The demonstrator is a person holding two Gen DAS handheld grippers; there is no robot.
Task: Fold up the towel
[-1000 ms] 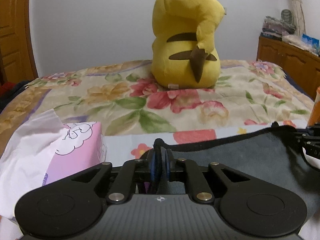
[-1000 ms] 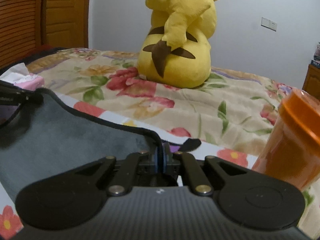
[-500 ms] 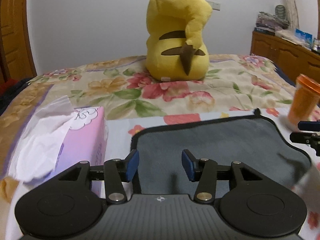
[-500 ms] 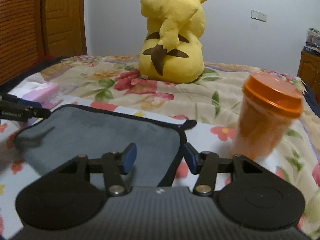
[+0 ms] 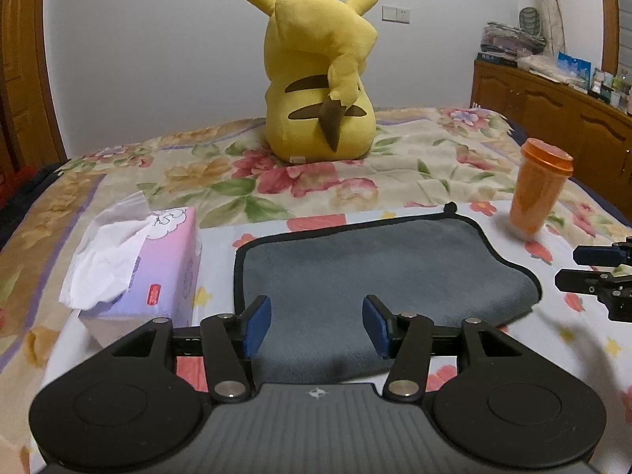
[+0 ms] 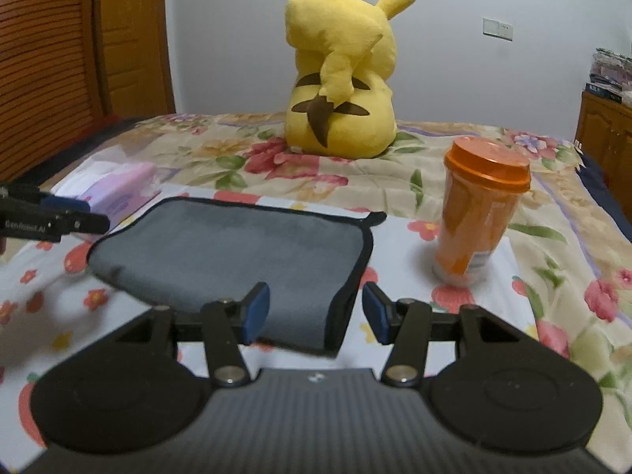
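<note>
Both sets of jaws are spread wide and hold nothing: the grey towel (image 5: 379, 272) (folded, black-edged) lies on the bed (image 5: 414, 181) just ahead of the left gripper (image 5: 317, 326) and right gripper (image 6: 316, 312)

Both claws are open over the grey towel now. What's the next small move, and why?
Probably lower the right claw onto the towel's near right corner and pinch it: the towel lies folded once, free, and that black-edged corner sits between the open jaws.
</note>
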